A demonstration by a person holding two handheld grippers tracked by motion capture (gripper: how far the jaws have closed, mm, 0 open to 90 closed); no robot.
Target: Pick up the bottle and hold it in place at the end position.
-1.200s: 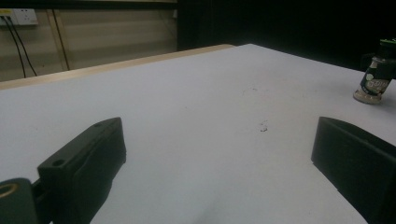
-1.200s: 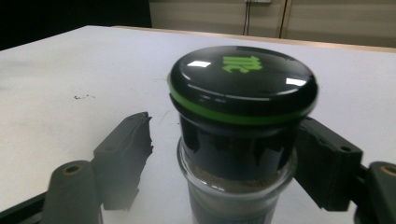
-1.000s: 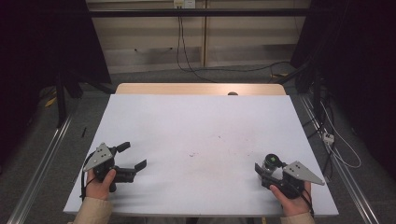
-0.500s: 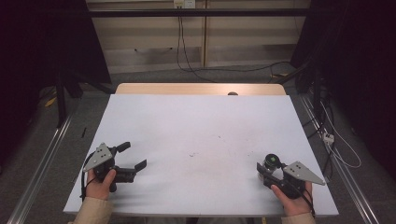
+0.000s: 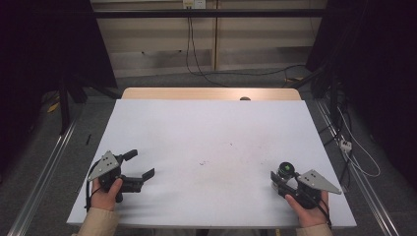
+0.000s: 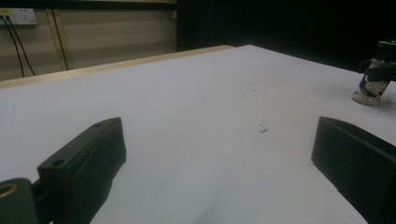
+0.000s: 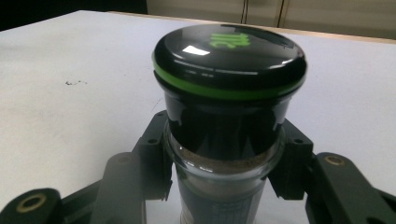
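White table top point(image 5: 206, 142) w/ a wooden strip along its far edge; a few dark specks point(image 5: 204, 162) near centre. Left gripper point(image 5: 139, 166) sits at abt 8 o'clock on the table, held in the person's left hand point(image 5: 104, 192), grey three-cornered plate on top; jaws spread wide, nothing between them. In the left gripper view the two black jaws rise well apart from the bottom corners, bare white surface between, specks point(image 6: 263, 127) ahead at abt 1 o'clock, and the jar point(image 6: 372, 79) far off at 2 o'clock at the frame edge. Right gripper point(image 5: 278, 179) is at abt 4 o'clock on the table, in the right hand point(image 5: 306, 210), grey plate pointing right. Its jaws are closed around a small glass jar point(image 5: 285, 170) w/ black lid & green ring, standing upright near the table's right front corner. Right gripper view: jar point(image 7: 229, 116) dead centre, jaw pads touching the glass neck on both sides just under the lid; green logo on the lid top, brownish powder visible inside the glass. Whether the jar's base touches the table can't be told. Cables on the floor beyond the table's far edge point(image 5: 211, 73).
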